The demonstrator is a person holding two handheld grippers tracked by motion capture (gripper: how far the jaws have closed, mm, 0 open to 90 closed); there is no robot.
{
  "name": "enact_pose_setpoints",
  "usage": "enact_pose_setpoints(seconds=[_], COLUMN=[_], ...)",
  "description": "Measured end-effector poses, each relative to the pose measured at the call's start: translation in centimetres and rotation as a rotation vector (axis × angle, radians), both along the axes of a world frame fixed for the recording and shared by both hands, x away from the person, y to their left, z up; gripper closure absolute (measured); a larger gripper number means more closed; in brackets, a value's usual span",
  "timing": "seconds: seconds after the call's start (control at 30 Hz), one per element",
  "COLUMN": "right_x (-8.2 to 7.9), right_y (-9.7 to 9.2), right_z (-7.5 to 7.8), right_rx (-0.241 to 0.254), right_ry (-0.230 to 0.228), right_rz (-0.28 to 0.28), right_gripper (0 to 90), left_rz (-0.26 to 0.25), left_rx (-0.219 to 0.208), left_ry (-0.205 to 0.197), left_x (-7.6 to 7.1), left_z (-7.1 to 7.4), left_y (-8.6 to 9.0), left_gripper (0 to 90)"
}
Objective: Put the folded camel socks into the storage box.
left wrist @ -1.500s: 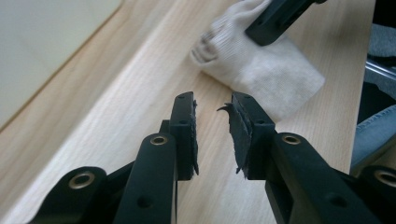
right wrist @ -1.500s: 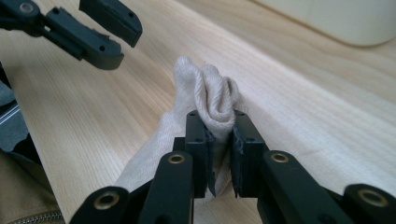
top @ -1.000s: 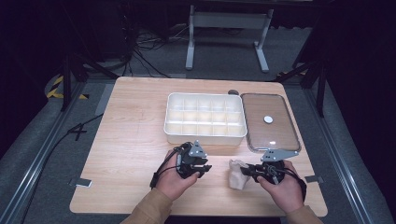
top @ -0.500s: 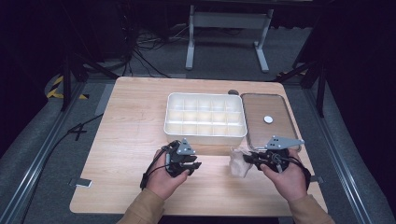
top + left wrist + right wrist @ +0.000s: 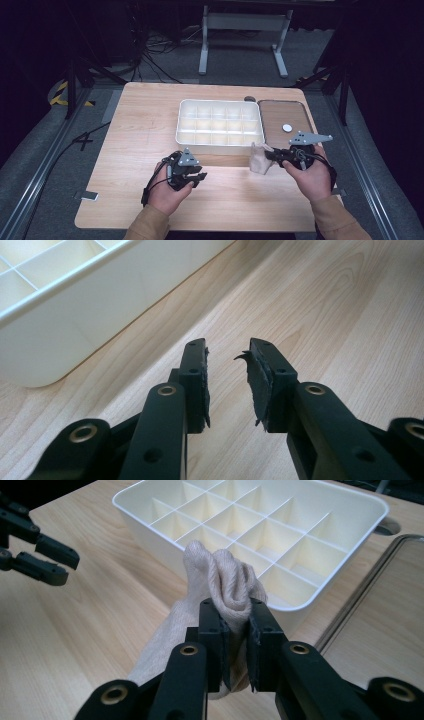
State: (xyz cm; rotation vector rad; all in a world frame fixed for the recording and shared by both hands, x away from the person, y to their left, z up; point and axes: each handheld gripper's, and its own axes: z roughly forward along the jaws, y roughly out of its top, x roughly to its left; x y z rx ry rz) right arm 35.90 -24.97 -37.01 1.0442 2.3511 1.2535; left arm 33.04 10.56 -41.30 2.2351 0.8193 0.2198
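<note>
We see right claw (image 5: 235, 645) clamped on bunched top of beige sock (image 5: 220, 587), lifted beside white divider tray (image 5: 345, 580), toe trailing toward tabletop (image 5: 140, 125). Left claw (image 5: 227, 357) open, empty. We judge sock soft, light, floppy; grip gathered folds.

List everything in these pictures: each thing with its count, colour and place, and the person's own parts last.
Table: one, light wood, under everything.
Divided tray: one, white, empty compartments, centre of the table toward the far edge.
Lid: one, brown with a pale rim and a small white disc on top, flat on the table beside the tray, on the right.
Cloth: one, beige knit, held up just in front of the tray's near right corner.
Metal stand: one, grey, on the floor beyond the table.
Left hand-held gripper: one, black, jaws apart with nothing between, above bare wood.
Right hand-held gripper: one, black, jaws clamped on the cloth.
</note>
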Motion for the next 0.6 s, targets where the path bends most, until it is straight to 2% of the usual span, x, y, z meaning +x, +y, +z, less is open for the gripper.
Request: enact_pose_setpoints(seconds=[0.37,0.6], right_x=[1.8,3.5], right_y=[-0.4,-0.5], right_z=[1.8,2.1], right_rx=[-0.027,-0.055], right_ry=[-0.018,-0.019], right_rz=[-0.056,-0.09], right_gripper=[79.6,79.6], left_rz=[0.003,0.0], left_rx=[-0.004,0.0], left_ry=[-0.003,-0.001], left_x=[0.0,0.0], left_z=[0.1,0.0], left_y=[0.1,0.0], left_gripper=[69.8,69.8])
